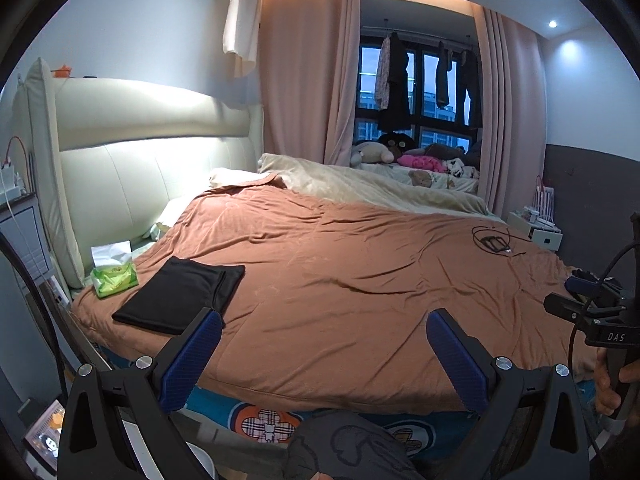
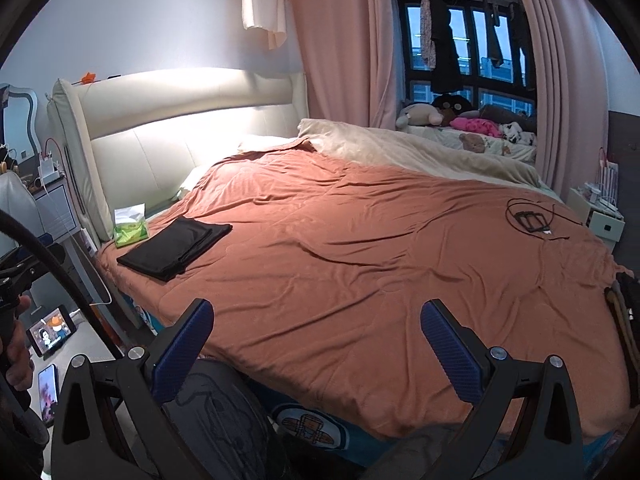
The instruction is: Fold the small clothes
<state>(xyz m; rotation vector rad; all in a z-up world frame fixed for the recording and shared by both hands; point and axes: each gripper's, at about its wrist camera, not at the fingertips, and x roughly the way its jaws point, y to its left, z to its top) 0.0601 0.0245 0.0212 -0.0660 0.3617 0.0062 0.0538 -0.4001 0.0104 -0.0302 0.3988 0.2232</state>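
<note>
A black folded garment (image 1: 180, 294) lies flat on the orange-brown bedspread (image 1: 352, 264) at the near left of the bed, beside a green tissue pack (image 1: 113, 276). It also shows in the right wrist view (image 2: 175, 247). My left gripper (image 1: 324, 344) is open and empty, held above the bed's near edge, to the right of the garment. My right gripper (image 2: 316, 332) is open and empty, over the near edge of the bedspread (image 2: 380, 240). The right gripper's body also shows at the right edge of the left wrist view (image 1: 592, 312). A dark pile of cloth (image 2: 630, 320) sits at the bed's right edge.
A black cable with a small device (image 1: 494, 240) lies on the far right of the bed. A cream headboard (image 1: 152, 148) stands at left, a beige blanket (image 1: 380, 188) at the far side. A nightstand (image 2: 600, 216) is at right. Phones (image 2: 50, 330) lie on the floor at left.
</note>
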